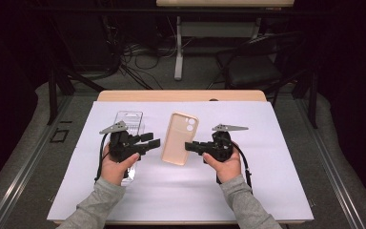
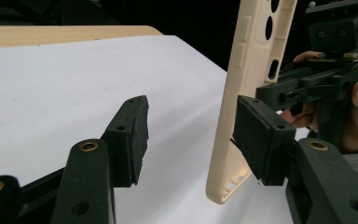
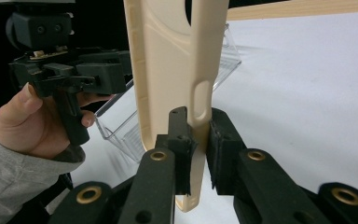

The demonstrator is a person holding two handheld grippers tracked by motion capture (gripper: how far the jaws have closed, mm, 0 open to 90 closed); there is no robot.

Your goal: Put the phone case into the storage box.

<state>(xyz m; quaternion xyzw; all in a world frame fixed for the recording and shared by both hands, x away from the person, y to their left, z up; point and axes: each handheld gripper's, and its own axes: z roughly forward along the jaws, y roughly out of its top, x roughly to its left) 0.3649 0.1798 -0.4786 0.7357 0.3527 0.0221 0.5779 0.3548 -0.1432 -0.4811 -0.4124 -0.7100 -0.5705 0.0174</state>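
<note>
One beige phone case [image 1: 179, 138] sits at the centre of the high view, pinched along its edge by the right gripper [image 1: 188, 146]. The left gripper [image 1: 156, 140], left of it, has its jaws spread with nothing pressed between them. One clear plastic package [image 1: 129, 120] lies at upper left on the white mat [image 1: 267, 157].

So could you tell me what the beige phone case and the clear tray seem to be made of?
Phone case: probably soft matte plastic or silicone; opaque beige, moulded button bumps and cut-outs. Clear tray: likely thin rigid plastic; see-through, with glossy edges.
</note>
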